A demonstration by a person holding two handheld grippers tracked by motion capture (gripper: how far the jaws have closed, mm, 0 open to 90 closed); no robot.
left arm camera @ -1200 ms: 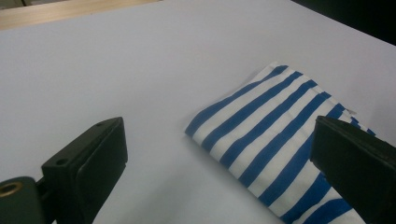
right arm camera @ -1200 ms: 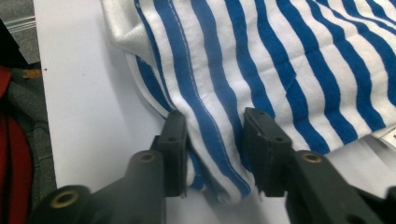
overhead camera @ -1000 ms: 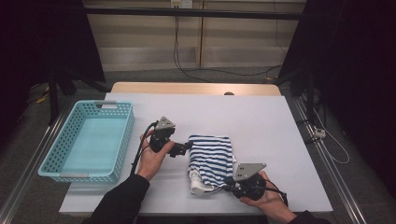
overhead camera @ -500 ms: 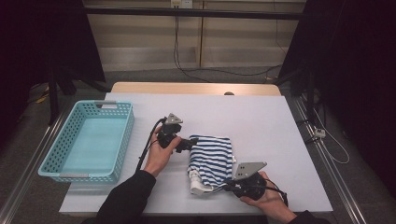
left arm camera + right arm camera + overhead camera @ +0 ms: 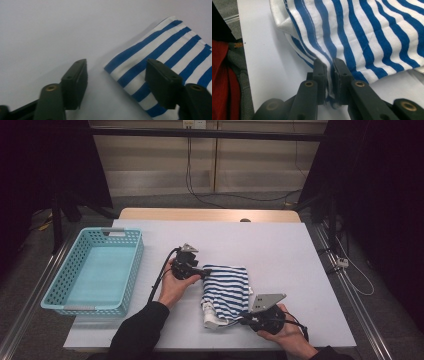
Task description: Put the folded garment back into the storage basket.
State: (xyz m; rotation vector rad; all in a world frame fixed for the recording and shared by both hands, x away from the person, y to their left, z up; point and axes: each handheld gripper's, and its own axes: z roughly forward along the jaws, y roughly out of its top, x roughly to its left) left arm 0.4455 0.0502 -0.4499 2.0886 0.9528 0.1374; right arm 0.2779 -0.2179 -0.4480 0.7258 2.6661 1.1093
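Currently a folded blue-and-white striped cloth (image 5: 226, 290) lies on the white tabletop (image 5: 280, 250), near its front edge and right of centre from the person's side. Well apart to the left sits a turquoise basket (image 5: 129, 265), on the tabletop's left end.

Left tool (image 5: 204, 271): held in the left hand (image 5: 174, 287), pointing at the cloth's far left corner. In the left gripper view the jaws straddle that corner: one black jaw stands over bare tabletop, the other over the striped fabric. A clear gap shows on both sides of the corner, so the pads are not pressing on it. The jaws have just been closing, with the cloth corner between them; the tool is released for now, nothing gripped.

Right tool (image 5: 243, 316): held in the right hand (image 5: 285, 335), at the cloth's near edge, close to its right corner. The right gripper view shows the two jaws almost together with a fold of striped fabric pinched between the pads; the fabric rises out of the grip and spreads away over the tabletop. Clenched on the cloth.

Cloth state: mostly flat, stripes running across it in the high view; the near left end is bunched, with a white hem (image 5: 211, 321) turned outward. A grey three-cornered plate (image 5: 267, 300) tops the right tool.
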